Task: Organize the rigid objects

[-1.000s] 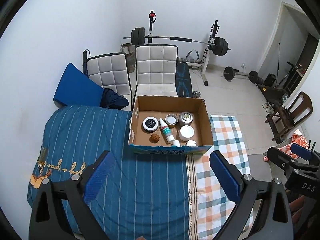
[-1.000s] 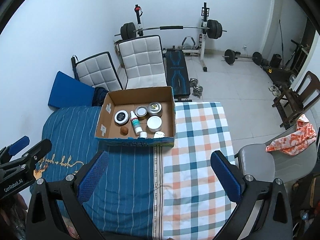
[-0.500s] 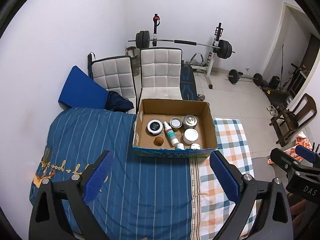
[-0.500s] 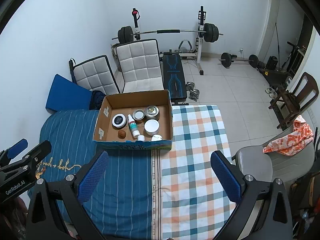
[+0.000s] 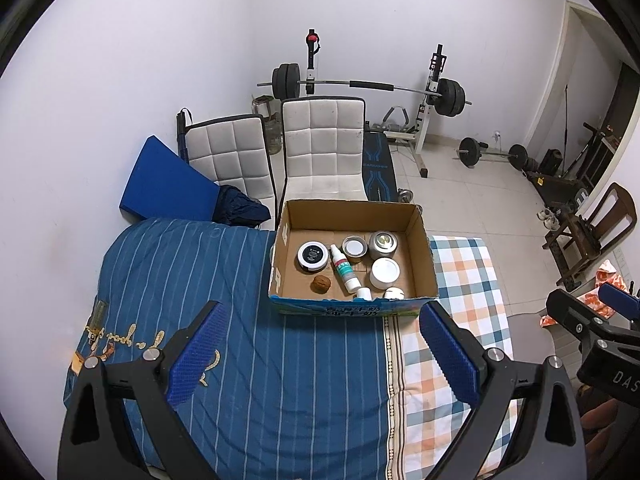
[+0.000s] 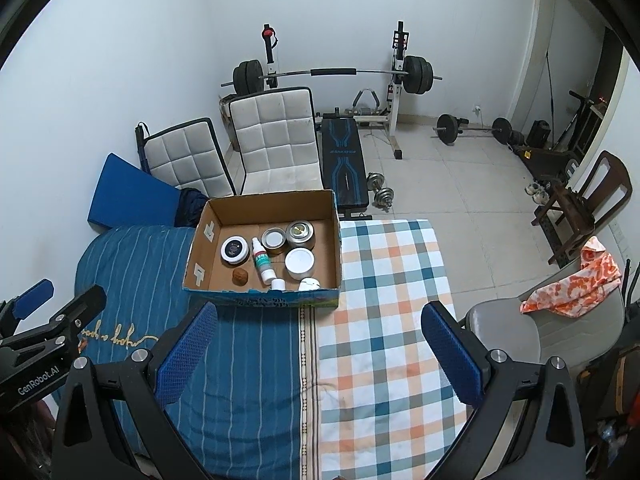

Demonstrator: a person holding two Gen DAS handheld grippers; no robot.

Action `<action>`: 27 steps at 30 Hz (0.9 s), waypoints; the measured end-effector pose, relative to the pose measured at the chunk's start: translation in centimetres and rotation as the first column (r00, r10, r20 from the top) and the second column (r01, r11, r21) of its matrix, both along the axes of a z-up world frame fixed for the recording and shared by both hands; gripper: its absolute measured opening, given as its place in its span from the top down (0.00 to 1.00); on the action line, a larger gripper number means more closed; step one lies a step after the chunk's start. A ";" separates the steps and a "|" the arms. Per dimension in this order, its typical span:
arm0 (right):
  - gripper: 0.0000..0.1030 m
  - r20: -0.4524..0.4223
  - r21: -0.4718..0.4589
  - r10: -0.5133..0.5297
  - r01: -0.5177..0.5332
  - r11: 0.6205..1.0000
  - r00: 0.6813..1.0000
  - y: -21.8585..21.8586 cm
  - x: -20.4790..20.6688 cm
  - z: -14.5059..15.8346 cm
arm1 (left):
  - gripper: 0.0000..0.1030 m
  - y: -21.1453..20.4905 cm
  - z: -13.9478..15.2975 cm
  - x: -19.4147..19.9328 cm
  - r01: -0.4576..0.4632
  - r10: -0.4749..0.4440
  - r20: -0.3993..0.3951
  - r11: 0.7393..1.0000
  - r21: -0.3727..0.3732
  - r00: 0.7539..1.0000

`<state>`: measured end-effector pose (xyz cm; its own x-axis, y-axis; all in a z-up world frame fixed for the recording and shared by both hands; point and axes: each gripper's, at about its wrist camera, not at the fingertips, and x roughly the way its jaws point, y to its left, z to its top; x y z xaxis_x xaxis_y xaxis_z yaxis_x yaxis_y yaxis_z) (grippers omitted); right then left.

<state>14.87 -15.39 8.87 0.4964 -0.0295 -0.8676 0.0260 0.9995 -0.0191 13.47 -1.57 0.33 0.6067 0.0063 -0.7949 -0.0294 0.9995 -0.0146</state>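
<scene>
An open cardboard box [image 5: 424, 252] [image 6: 334, 236] sits on the bed. It holds a black-lidded jar [image 5: 311, 255] [image 6: 234, 249], a spray bottle [image 5: 343, 269] [image 6: 262, 261], two metal tins [image 5: 383, 244] [image 6: 301, 233], a white jar [image 5: 385, 272] [image 6: 299, 263], a walnut [image 5: 321, 283] [image 6: 240, 275] and small white items. My left gripper [image 5: 322, 354] is open and empty, well short of the box. My right gripper [image 6: 320, 354] is open and empty over the bed.
The bed has a blue striped cover [image 5: 180, 280] and a checked sheet [image 6: 388, 280]. Two white padded chairs [image 5: 324, 152], a blue mat [image 5: 164, 184], a weight bench and barbell rack [image 6: 344, 76] stand behind. A grey chair with an orange cloth [image 6: 576, 288] is at right.
Both grippers have pulled back and up from the box, which now looks smaller and farther. Both jaws have stayed open.
</scene>
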 end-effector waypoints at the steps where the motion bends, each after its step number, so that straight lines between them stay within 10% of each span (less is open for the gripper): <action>1: 0.00 0.001 0.000 -0.002 0.002 1.000 1.000 -0.1 0.0 0.1 | 0.04 0.0 0.0 0.0 0.000 0.000 0.001 1.000 0.001 1.000; 27: 0.00 0.033 -0.034 -0.015 0.016 0.999 0.999 0.1 -0.3 0.8 | 0.00 0.2 0.1 0.1 -0.028 0.026 0.042 0.999 0.042 0.999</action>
